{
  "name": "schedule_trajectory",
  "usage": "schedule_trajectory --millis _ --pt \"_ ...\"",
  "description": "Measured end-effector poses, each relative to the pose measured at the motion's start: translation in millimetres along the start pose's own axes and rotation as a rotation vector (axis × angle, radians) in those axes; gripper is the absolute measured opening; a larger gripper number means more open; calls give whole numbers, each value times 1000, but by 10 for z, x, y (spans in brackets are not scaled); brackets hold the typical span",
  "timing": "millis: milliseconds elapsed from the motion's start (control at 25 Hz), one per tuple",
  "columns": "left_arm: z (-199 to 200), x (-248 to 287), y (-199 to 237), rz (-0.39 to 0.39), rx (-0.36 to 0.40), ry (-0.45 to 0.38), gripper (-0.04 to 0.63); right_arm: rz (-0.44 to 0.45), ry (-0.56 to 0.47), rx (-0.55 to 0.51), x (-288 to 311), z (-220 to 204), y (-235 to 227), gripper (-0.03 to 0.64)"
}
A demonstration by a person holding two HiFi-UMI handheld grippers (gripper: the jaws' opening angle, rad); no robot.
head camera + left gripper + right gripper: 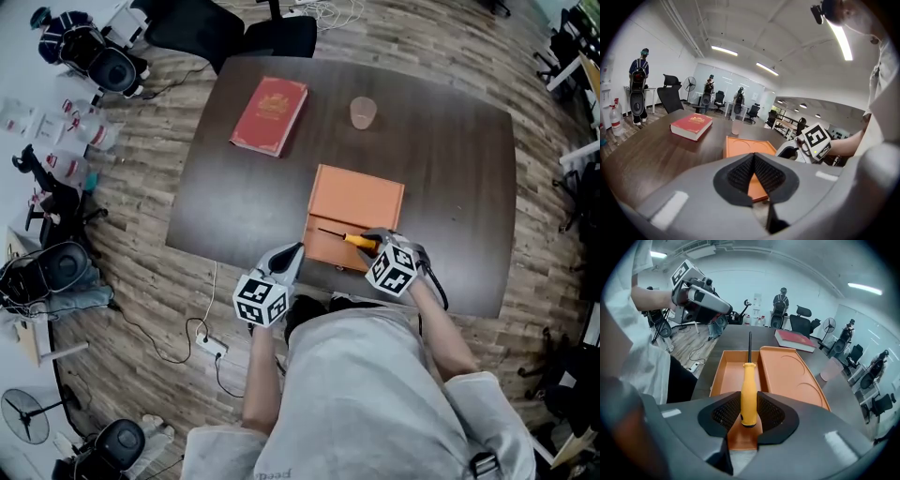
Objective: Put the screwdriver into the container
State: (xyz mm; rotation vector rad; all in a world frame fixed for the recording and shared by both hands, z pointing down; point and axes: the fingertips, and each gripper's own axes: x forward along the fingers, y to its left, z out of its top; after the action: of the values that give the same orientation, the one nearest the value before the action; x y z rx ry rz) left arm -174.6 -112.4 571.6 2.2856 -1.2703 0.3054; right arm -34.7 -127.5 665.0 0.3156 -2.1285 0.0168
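Observation:
An orange container (pixel 354 199) lies open on the dark table, its shallow tray (pixel 727 367) on the near side and its lid (pixel 790 373) flat beside it. The screwdriver (pixel 748 387) has a yellow handle and a thin dark shaft; my right gripper (pixel 749 412) is shut on the handle and holds it over the tray, shaft pointing along the tray. In the head view the screwdriver (pixel 349 239) crosses the container's near part to the left of my right gripper (pixel 372 244). My left gripper (pixel 292 253) hovers at the container's near left corner, shut with nothing in it.
A red book (pixel 270 114) lies at the table's far left and a translucent cup (pixel 363 112) stands at the far middle. Office chairs (pixel 281 33) stand behind the table. Cables and a power strip (pixel 211 345) lie on the floor by the near left edge. People stand far off.

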Motion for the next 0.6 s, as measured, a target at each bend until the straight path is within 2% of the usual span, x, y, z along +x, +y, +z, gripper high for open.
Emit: schedule_trajectory --millis 160,280,600 --pt "-3 -59 133 24 -34 -15 54 0 24 -10 29 -36 12 109" --pt "11 -79 227 25 -25 -13 54 -18 34 -10 43 -24 -8 109" --pt "58 148 222 -99 47 60 54 -78 60 22 40 -51 -115 109"
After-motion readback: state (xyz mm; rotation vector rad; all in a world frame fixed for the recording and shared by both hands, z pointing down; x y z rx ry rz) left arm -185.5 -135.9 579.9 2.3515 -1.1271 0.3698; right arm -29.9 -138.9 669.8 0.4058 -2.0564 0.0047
